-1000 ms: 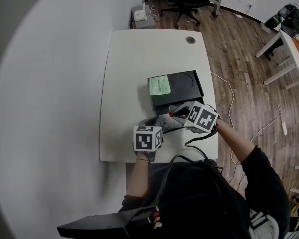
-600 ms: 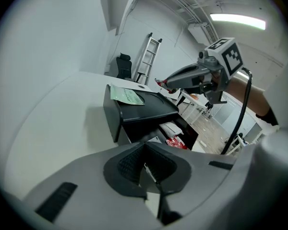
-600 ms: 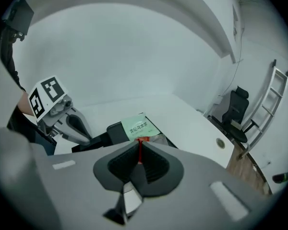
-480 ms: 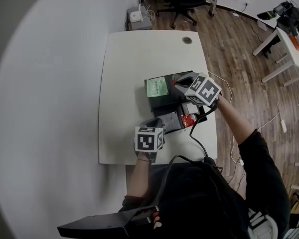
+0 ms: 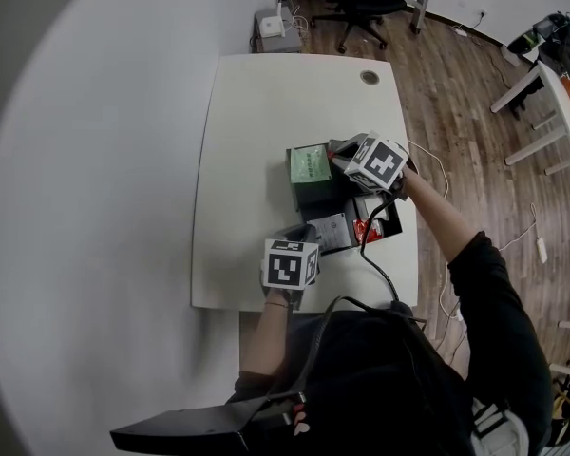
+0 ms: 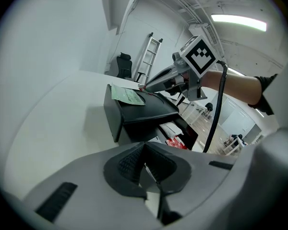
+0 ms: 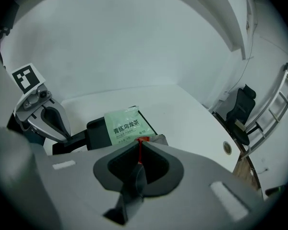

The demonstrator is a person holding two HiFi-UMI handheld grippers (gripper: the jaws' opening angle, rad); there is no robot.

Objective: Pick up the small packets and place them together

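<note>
**Sachets, assorted: one carried, one laid down**

Nearest: left tongs (image 6: 145, 152), closed, with a thin pale edge pinched between the pads. From the head view this appears to be the silver packet (image 5: 332, 231) at the near side of the black box (image 6: 116, 116), though the match is not certain.

Next: an open compartment of the box, holding a loose red packet (image 6: 176, 142) and a white packet (image 6: 172, 127) just beyond it.

Next: right tongs (image 7: 140, 143), closed on the red packet (image 7: 139, 151). It shows edge-on as a narrow strip, held by one edge above the box top.

Beyond: green packet (image 7: 126, 125), flat on the box top just ahead of the right tongs, printed face up. This looks to be the collecting spot.

Farthest: bare white tabletop (image 5: 266, 103), with an office chair (image 5: 361, 3) past its far end.

Handling, as judged: the packets are thin, light and limp, probably slick foil or film. Breakage seems unlikely, but a one-edge pinch could let a packet slip or swing. The best hold is a sealed edge or corner, seated well inside the pads. A packet lying flat offers little to grip — a raised or overhanging edge is the place to take it. Release should be low over the green packet, since something this light may slide on the smooth black top.
</note>
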